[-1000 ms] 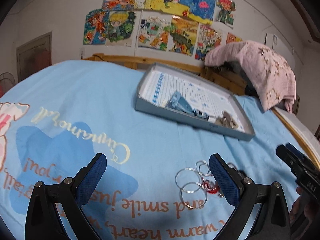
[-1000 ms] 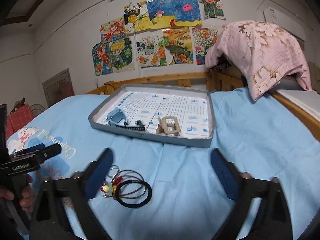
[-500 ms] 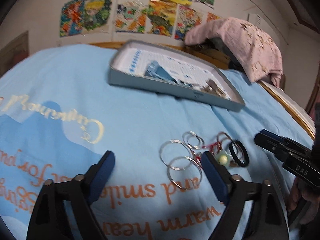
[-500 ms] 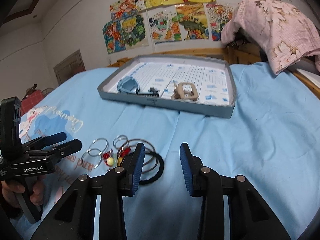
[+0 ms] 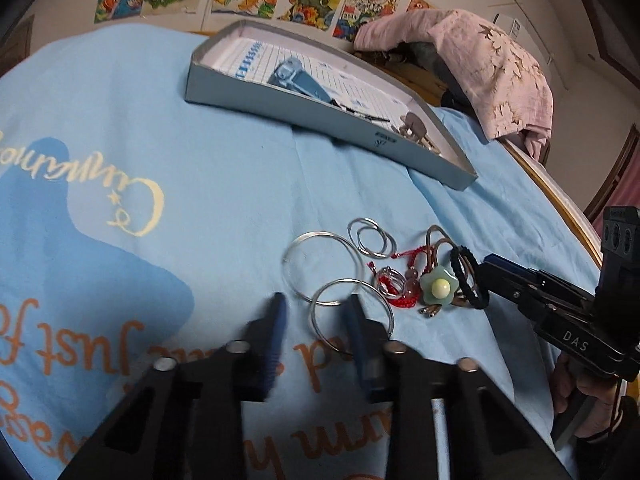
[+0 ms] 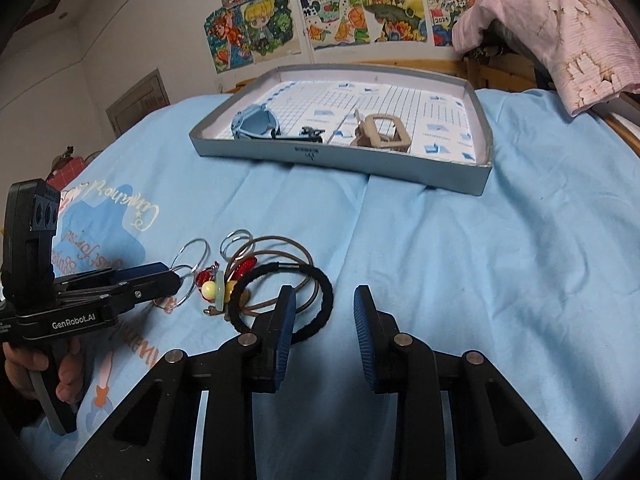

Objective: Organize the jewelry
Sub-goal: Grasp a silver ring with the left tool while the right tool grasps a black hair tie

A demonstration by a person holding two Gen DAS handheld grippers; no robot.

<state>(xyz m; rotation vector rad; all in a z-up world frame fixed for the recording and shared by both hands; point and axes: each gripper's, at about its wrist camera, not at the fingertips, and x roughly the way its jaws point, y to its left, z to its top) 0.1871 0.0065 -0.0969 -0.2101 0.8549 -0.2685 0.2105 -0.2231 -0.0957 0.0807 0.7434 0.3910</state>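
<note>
With a blue hair clip (image 6: 253, 123) and beige clip (image 6: 380, 135) already in the tray (image 6: 340, 156), the rings, bangles (image 5: 320, 264) and black hair tie (image 6: 280, 300) remain mid-bed, seemingly ungrasped, both tongs (image 5: 316, 320) (image 6: 325, 320) partly apart.

A white wall (image 6: 132, 40) bears colourful drawings (image 6: 256, 28) above a wooden bed frame (image 6: 432, 65); pink cloth (image 6: 560, 20) drapes it.

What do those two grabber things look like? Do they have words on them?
Both are black. The left gripper and right gripper each have two flat fingers with ribbed dark-blue pads and round silver pins behind. White lettering shows on their sides: "GenRobot.AI" on the left one, "DAS" on the right one. A bare hand grips the handle.
</note>
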